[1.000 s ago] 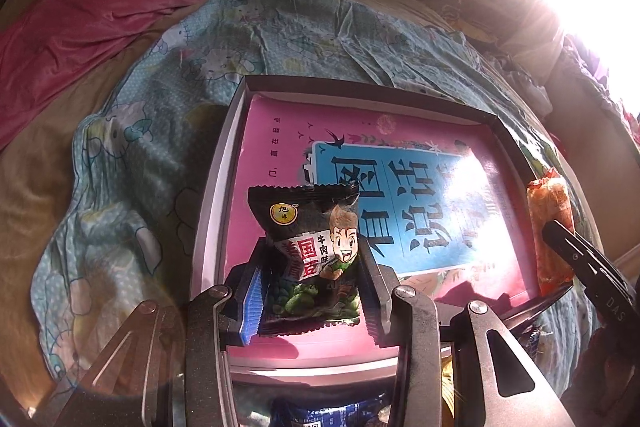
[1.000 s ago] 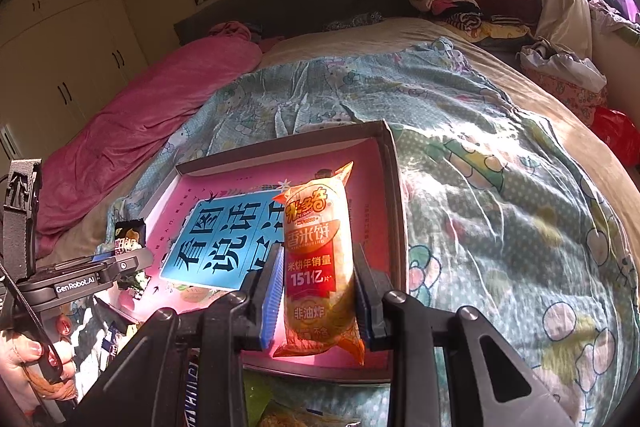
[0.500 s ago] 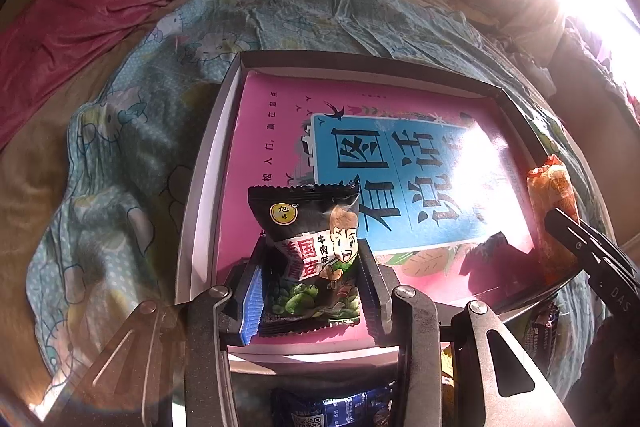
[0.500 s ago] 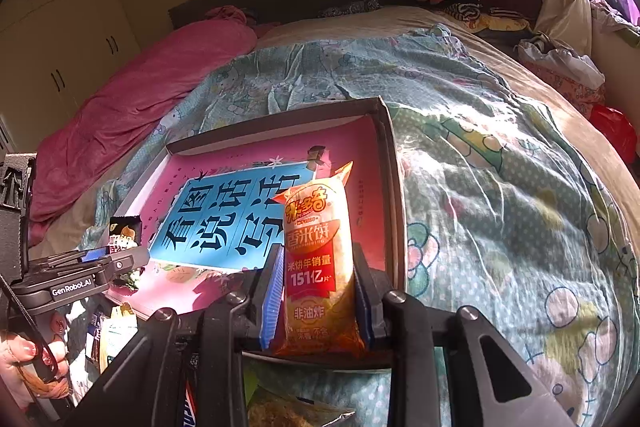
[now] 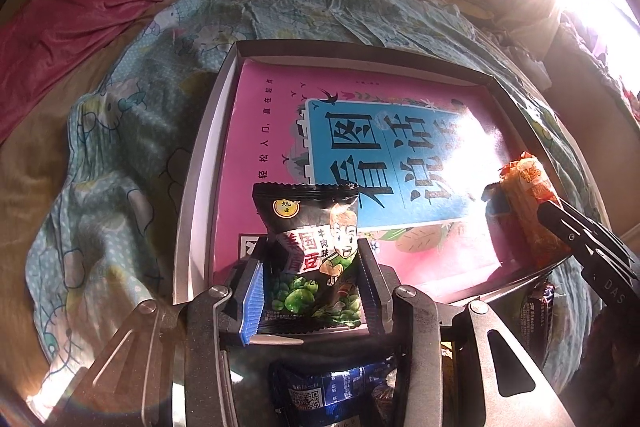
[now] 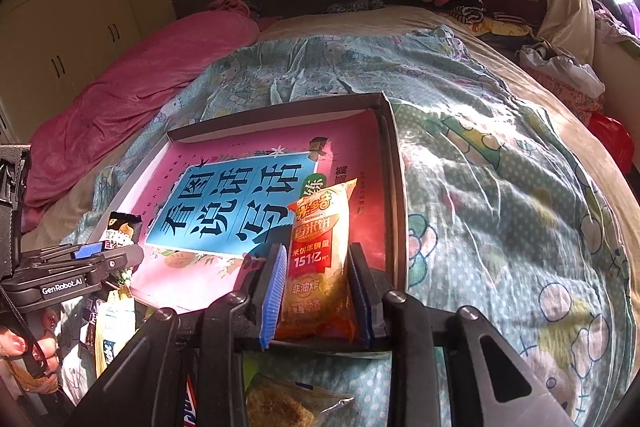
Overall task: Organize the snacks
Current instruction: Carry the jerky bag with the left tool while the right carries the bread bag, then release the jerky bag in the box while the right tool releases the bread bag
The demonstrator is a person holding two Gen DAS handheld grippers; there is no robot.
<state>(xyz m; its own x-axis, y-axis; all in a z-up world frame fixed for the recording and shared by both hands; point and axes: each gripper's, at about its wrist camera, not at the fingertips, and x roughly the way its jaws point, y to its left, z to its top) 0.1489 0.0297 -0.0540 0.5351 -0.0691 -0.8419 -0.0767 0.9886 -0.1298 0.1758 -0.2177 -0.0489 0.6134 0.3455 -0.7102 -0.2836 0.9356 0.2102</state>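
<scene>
Left gripper [image 5: 310,267] pinching black pea packet [image 5: 310,247]; right gripper [image 6: 318,291] pinching rice-cracker pack [image 6: 320,259]. Lower both flat inside tray [image 5: 192,187], well apart, before release.

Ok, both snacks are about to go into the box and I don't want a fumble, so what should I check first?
1. Left gripper shut on the black pea packet: ok.
2. Right gripper shut on the orange rice cracker pack: ok.
3. Both packs over the box, near its front edge: ok.
4. Free floor beneath each pack: ok, only the pink printed sheet shows.
5. Grippers apart from each other: ok, at opposite front corners.
6. Clearance between packs and box floor: cannot tell.
</scene>
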